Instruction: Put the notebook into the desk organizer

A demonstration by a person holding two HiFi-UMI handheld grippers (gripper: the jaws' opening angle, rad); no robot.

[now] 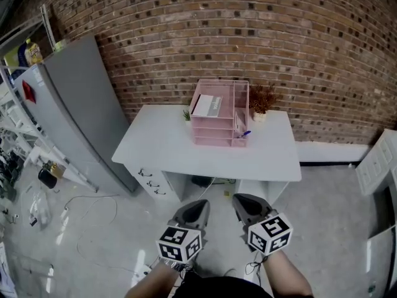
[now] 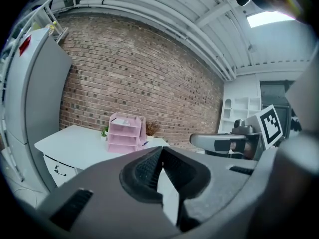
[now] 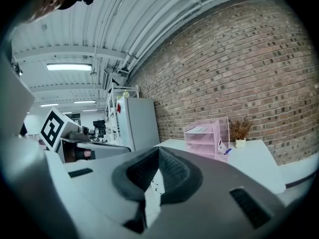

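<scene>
– The notebook point(image 1: 208, 106): where is it found?
– A flat white book, taken to be the notebook, is seen lying in the top tray of the pink desk organizer point(image 1: 214, 133). It is held by neither gripper.
– What is seen around it, from the biggest thing down?
– A brick wall point(image 1: 260, 30) is seen across the back. A grey refrigerator point(image 1: 77, 113) is set against it at the left. Beside that, a white tabletop point(image 1: 161, 146) is placed against the wall, with drawers point(image 1: 152, 182) below its left end. The desk organizer is stood toward the back of the tabletop, near the middle.
– And the grippers?
– Both are held low over the floor point(image 1: 93, 228), well apart from the tabletop and pointed toward it. The left gripper point(image 1: 198, 205) is pressed together at the tips, with nothing pinched. The same is seen of the right gripper point(image 1: 240, 200). They are held side by side, close but not touching.
– What smaller things are made out?
– A pot of dried brown plants point(image 1: 260, 101) is set just right of the desk organizer. A small green plant point(image 1: 186, 114) is set just left of it. A blue pen point(image 1: 245, 133) is seen at its front right corner.
</scene>
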